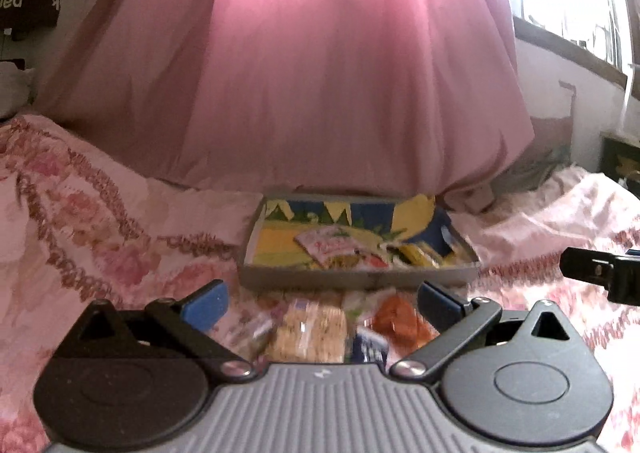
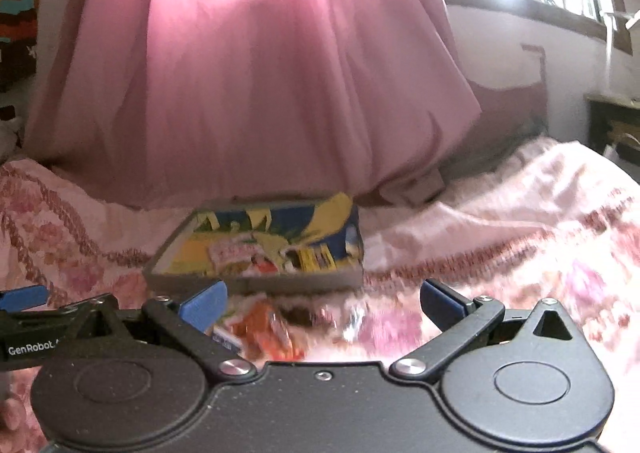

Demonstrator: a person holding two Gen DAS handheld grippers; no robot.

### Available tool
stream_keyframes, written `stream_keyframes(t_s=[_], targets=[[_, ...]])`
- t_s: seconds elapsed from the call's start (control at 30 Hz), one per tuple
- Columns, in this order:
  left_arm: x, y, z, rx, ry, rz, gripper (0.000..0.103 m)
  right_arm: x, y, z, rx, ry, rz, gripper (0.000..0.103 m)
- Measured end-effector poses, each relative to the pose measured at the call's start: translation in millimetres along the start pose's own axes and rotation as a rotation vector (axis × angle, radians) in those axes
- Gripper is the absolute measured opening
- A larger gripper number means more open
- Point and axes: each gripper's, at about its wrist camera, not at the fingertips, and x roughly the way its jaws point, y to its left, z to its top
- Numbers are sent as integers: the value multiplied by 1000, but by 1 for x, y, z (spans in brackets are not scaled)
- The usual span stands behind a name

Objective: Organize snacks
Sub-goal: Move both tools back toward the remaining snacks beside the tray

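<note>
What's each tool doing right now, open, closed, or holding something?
Left tool: open, holding nothing, above loose snack packets.
Right tool: open, holding nothing.

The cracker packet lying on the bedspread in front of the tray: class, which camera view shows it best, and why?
The left wrist view. There the cracker packet lies whole and central between the open left gripper fingers, in front of the tray. In the right wrist view it cannot be made out; only the orange packet and blurred wrappers show.
</note>
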Motion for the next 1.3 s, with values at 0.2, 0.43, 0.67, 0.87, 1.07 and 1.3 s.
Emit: stream_keyframes(t_s=[0.2,0.43,0.67,0.87,1.07,1.3], targets=[[-24,1,-19,-10,39,8,103,-22,0,-23,14,55,-63,103],[-37,3,-30,-8,71,19,103,-34,6,-37,8,93,-107,103],[-40,-1,-37,25,105,30,103,-36,7,-44,31,157,-66,102],[-42,-8,-40,60,114,20,103,-39,9,-46,40,161,-29,102],[-38,-7,-39,50,133,16,103,-42,11,-46,40,155,8,102],[-37,-6,-38,43,146,30,103,-42,15,-46,20,152,13,102]])
